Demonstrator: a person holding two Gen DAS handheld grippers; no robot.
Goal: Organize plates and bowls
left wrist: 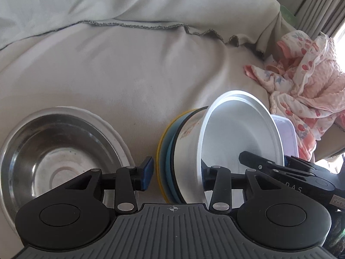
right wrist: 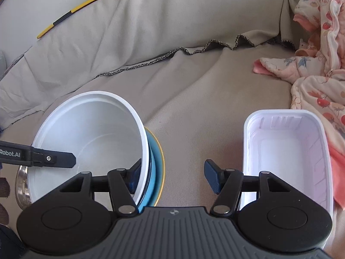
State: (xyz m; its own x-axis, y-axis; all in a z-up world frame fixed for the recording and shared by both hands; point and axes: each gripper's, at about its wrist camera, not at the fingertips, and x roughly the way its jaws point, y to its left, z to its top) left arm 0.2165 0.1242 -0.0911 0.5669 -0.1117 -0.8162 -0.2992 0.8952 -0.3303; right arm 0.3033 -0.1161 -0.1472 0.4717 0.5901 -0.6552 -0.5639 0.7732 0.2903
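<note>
Loosely, left fingers point(left wrist: 147, 173) straddle tilted white bowl point(left wrist: 239, 129) stack, right fingers point(right wrist: 212, 179) apart.

Beige covered sofa point(left wrist: 133, 69), pink printed cloth point(left wrist: 306, 82), bright curtained window point(left wrist: 330, 6).

Beside the one white bowl point(right wrist: 90, 129), which leans on a stack of two plates, one blue point(right wrist: 154, 172) and one yellow point(right wrist: 162, 166), lie one steel bowl point(left wrist: 54, 151), one rectangular white tub point(right wrist: 289, 157) and one pink floral cloth point(left wrist: 306, 82).
</note>
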